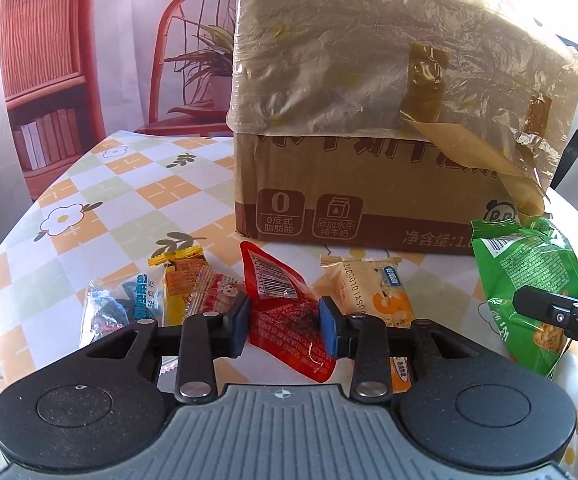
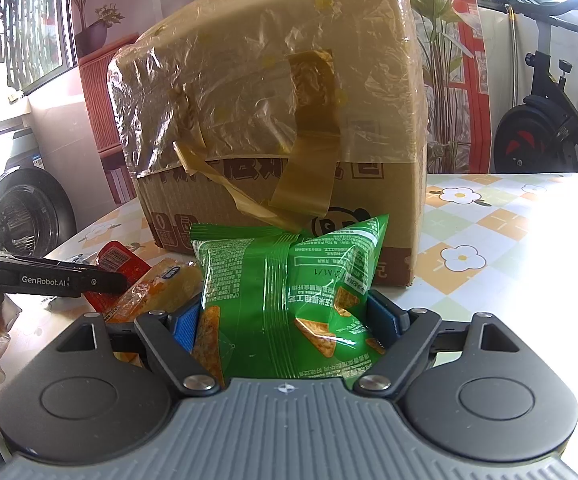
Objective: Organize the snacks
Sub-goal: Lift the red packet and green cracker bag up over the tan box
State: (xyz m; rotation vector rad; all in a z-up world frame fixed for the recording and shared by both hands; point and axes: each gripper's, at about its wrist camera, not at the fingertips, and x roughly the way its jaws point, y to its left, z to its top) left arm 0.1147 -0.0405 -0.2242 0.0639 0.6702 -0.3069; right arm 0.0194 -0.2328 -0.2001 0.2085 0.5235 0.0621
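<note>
The left gripper (image 1: 283, 322) is held low and level over the table (image 1: 101, 200), pointing toward 12 o'clock at the box (image 1: 369, 120). Its blue pads (image 1: 329, 328) sit either side of the red packet (image 1: 285, 312), touching or almost touching its edges; a firm clamp cannot be told. The red packet lies flat, its long axis running from 11 o'clock, where the barcode end is, down to 5 o'clock.

The right gripper (image 2: 289, 316) is also low and level, aimed at 12 o'clock toward the box (image 2: 273, 120). Its jaws are spread wide, with the green bag (image 2: 289, 292) filling the gap between them and pressing against both pads; the bag stands upright, its long axis vertical, sealed top edge up, leaning just in front of the box. In the left view the green bag (image 1: 529, 292) is at 3 o'clock with the right gripper (image 1: 561, 316) reaching across it.

On the table at 9 o'clock of the red packet lie a clear packet (image 1: 117, 308) and a yellow packet (image 1: 177, 280); a pale packet (image 1: 373, 296) lies at 3 o'clock, between the red packet and the green bag. In the right view the left gripper (image 2: 101, 280) comes in from 9 o'clock over the red packet (image 2: 117, 258).
</note>
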